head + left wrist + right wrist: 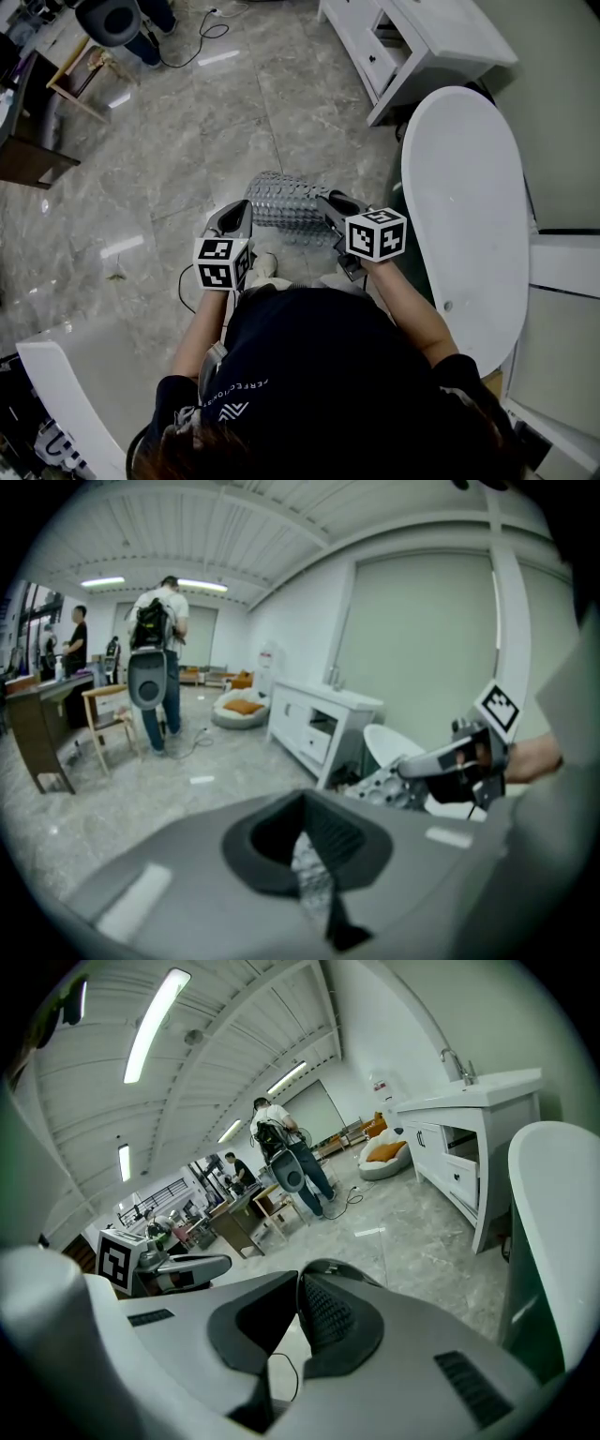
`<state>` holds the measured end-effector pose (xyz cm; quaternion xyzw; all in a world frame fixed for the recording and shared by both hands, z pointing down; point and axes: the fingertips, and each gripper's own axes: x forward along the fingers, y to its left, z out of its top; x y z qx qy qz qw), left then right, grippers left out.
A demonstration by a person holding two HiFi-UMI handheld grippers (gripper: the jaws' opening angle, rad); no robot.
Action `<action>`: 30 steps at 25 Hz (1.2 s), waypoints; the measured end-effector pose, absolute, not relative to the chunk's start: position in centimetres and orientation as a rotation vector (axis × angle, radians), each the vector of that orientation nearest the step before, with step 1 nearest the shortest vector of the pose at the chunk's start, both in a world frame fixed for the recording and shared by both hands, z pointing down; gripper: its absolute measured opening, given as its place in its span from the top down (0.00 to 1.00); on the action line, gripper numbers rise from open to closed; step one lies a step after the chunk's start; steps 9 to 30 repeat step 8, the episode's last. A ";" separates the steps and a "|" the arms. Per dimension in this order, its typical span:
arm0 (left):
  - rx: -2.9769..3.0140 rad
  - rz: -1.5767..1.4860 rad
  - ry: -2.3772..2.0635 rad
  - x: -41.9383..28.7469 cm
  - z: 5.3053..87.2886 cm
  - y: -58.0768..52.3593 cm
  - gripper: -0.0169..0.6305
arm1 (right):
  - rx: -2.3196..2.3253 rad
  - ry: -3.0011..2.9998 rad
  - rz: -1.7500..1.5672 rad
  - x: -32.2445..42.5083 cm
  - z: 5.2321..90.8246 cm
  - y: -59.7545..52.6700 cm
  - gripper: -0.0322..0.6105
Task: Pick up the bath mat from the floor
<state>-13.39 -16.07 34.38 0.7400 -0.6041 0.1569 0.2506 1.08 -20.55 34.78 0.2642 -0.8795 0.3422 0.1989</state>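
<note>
The bath mat (286, 204), clear grey with a bubbled surface, hangs off the floor between my two grippers in the head view. My left gripper (240, 212) is shut on its left edge. A speckled strip of the mat (311, 874) shows pinched between that gripper's dark pads (337, 841). My right gripper (330, 201) holds the mat's right edge. The left gripper view shows that gripper (457, 763) with the mat (382, 786) at its tip. In the right gripper view the pads (323, 1312) meet, and the mat itself is hidden there.
A white bathtub (469, 216) stands close on the right, and a white vanity cabinet (412, 47) stands beyond it. A cable (202, 33) lies on the marble floor (169, 159). A wooden chair (108, 719) and people (159, 667) are farther back.
</note>
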 end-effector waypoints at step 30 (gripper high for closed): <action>2.023 0.418 -1.641 -12.6 34.3 -15.8 0.97 | 0.747 -2.458 0.969 1.6 35.0 -20.0 0.93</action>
